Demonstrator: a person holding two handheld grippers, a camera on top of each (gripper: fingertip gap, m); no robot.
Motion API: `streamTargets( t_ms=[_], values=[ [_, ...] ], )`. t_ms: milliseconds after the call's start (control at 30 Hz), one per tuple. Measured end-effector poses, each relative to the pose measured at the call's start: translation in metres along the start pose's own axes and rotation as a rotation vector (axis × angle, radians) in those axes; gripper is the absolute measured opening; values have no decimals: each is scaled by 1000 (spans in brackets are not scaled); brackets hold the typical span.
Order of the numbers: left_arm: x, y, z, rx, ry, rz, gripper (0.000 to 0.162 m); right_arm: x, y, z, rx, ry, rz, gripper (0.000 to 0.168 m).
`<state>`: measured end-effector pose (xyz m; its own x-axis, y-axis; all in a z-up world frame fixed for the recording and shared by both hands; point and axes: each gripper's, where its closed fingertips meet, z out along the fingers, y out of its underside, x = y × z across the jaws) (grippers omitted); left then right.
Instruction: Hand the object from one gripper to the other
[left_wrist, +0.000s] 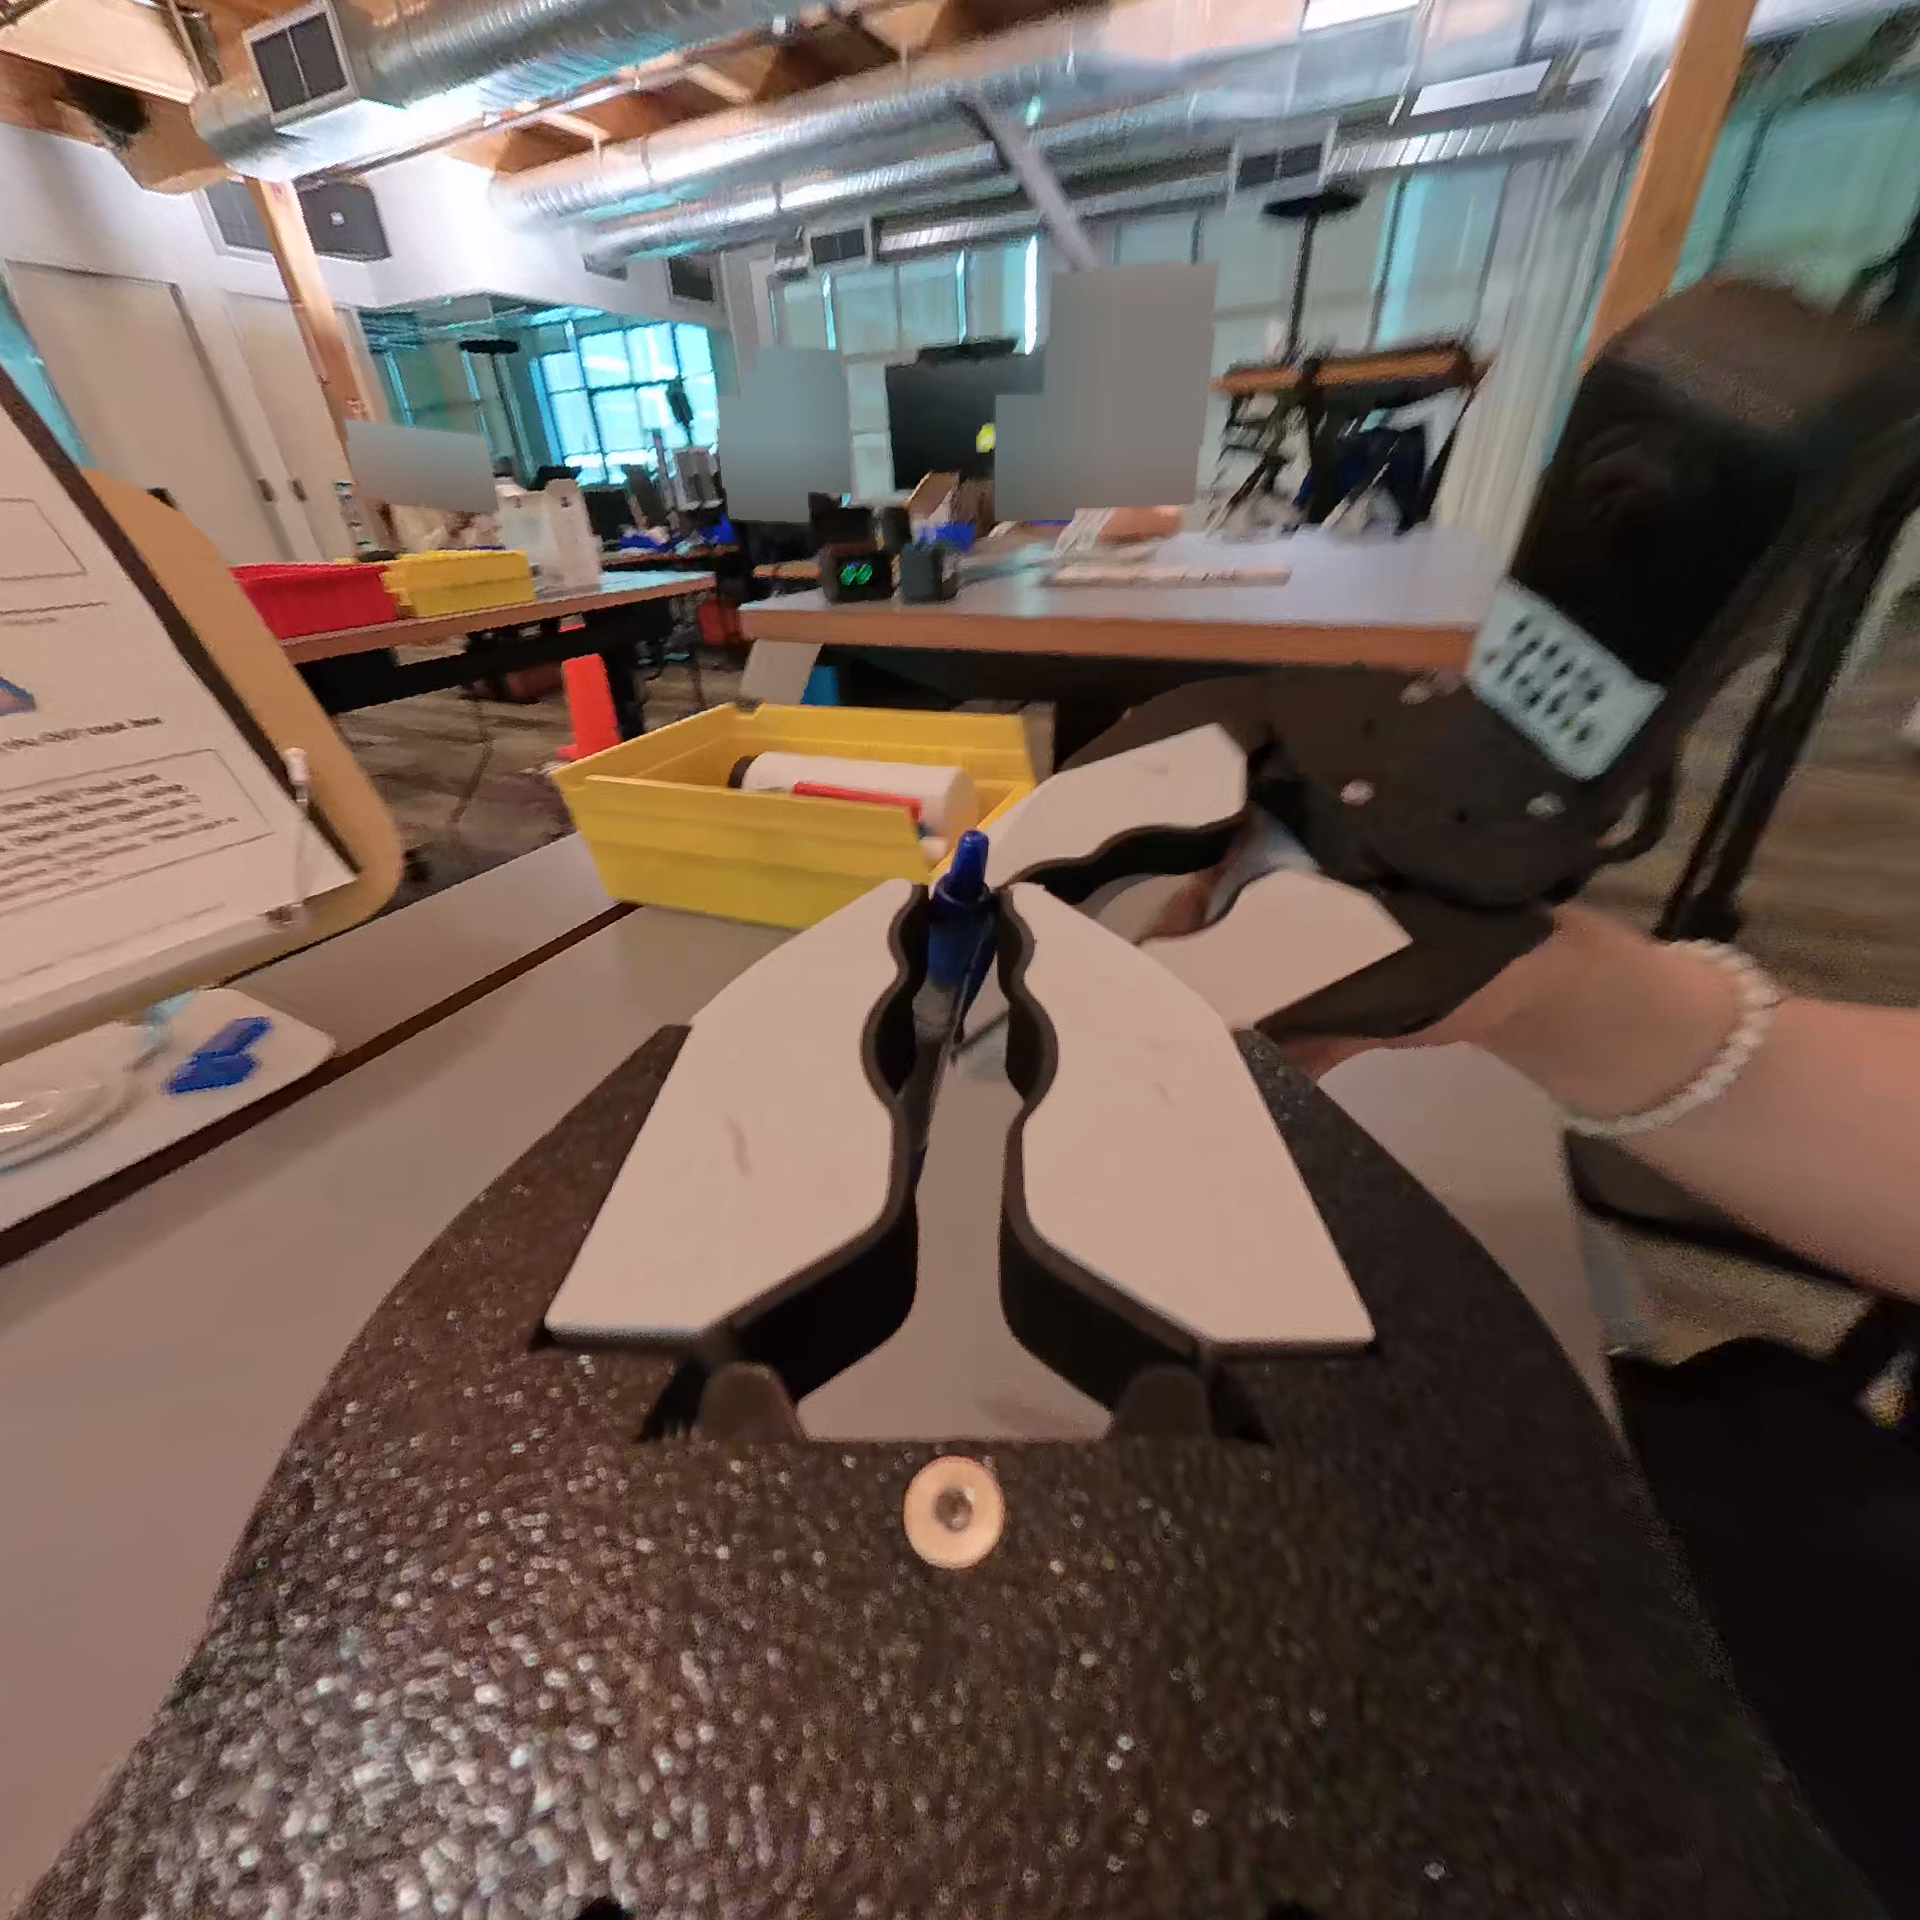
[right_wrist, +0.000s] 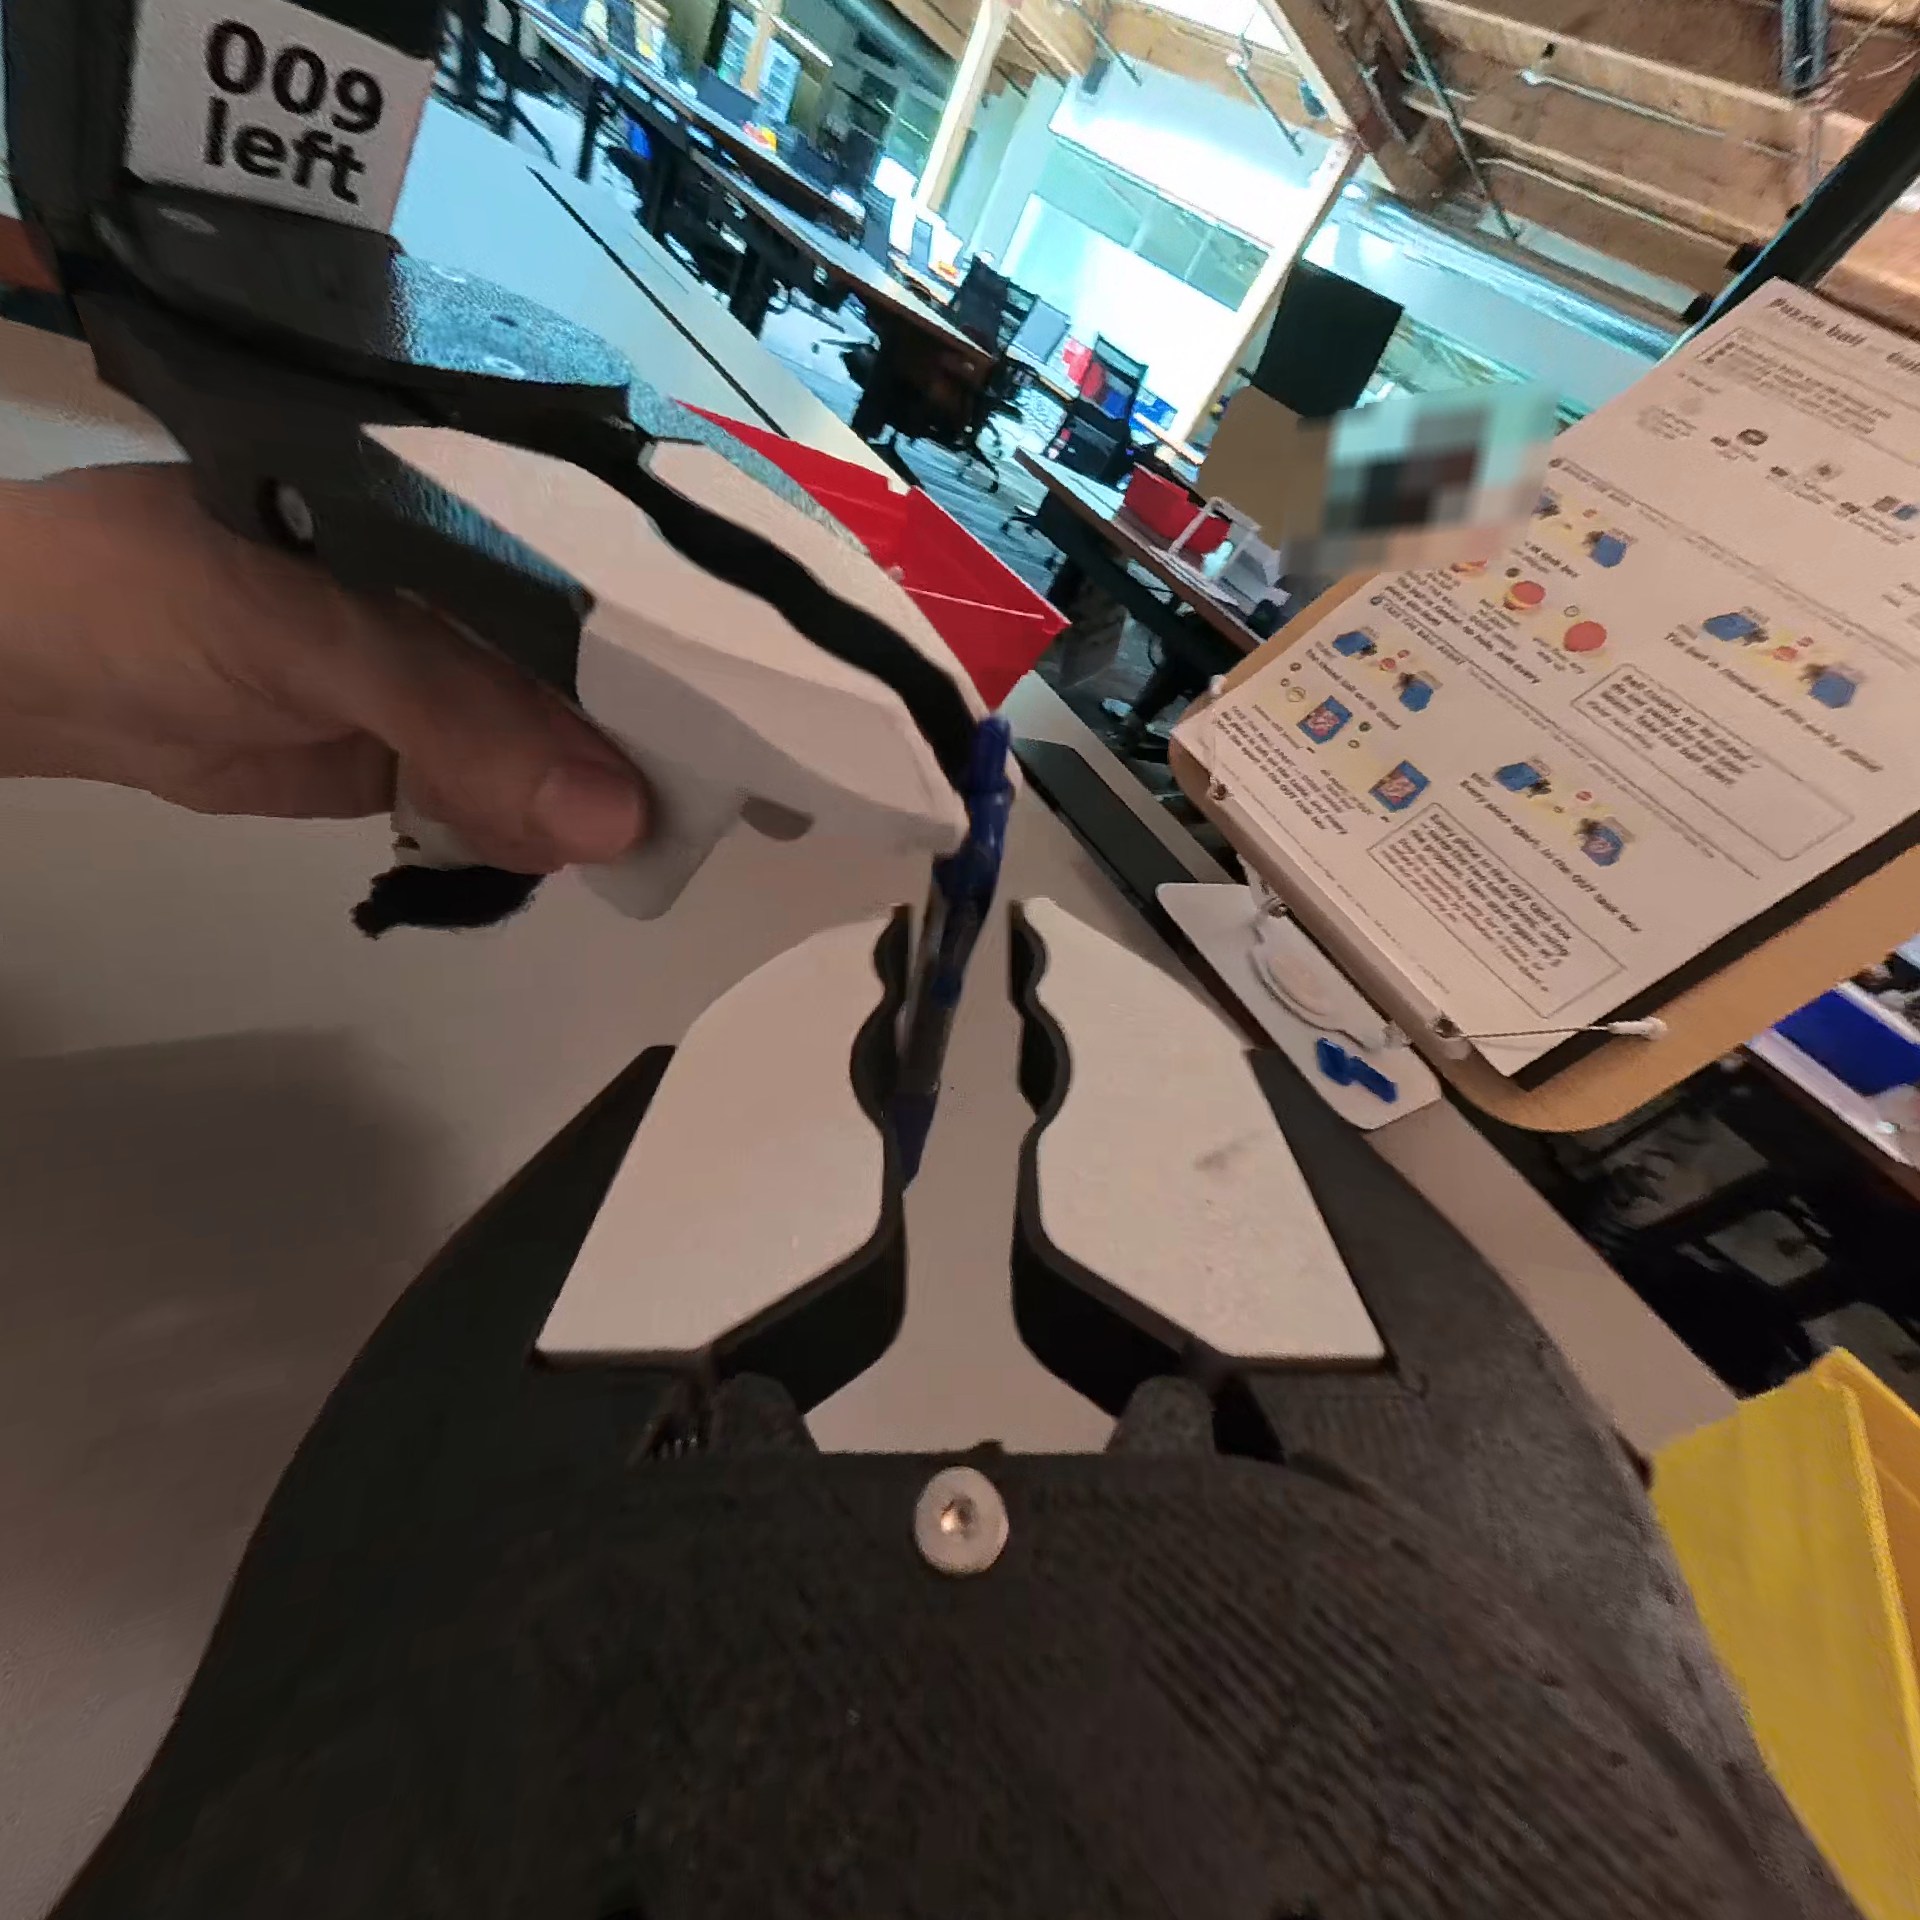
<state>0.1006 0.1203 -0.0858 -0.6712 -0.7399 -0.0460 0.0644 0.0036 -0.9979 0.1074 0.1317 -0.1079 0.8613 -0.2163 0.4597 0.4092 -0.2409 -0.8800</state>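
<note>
Blue pen upright, clipped cap up, between jaws.

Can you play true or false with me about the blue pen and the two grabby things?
1. The blue pen sits between the fingers of the left hand-held gripper. True.
2. The right hand-held gripper is far from the pen. False: the pen stands between its fingers too, against one of them, with a gap on the other side.
3. The yellow bin is empty. False: a white tube-shaped thing and something red lie in it.
4. A sheet of printed instructions stands on a board beside the table. True.
5. The pen is lying flat on the table. False: it is held up in the air.
</note>
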Motion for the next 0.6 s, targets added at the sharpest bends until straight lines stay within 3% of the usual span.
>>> streamTargets(
  t_ms=[67,167,333,500,600],
  values=[
    [0,-11,-6,79,61,-101,12,1,7,-1,-8,-49,67,38],
    [-5,-26,-17,195,139,-254,11,-3,10,-4,24,-142,186,45],
    [-22,-40,-35,336,185,-414,11,-13,9,-5,64,-245,258,26],
    [-23,-45,-40,389,230,-475,10,-23,12,2,60,-258,244,34],
    [-21,-44,-38,384,231,-467,9,-32,12,3,71,-311,260,11]
  ],
)
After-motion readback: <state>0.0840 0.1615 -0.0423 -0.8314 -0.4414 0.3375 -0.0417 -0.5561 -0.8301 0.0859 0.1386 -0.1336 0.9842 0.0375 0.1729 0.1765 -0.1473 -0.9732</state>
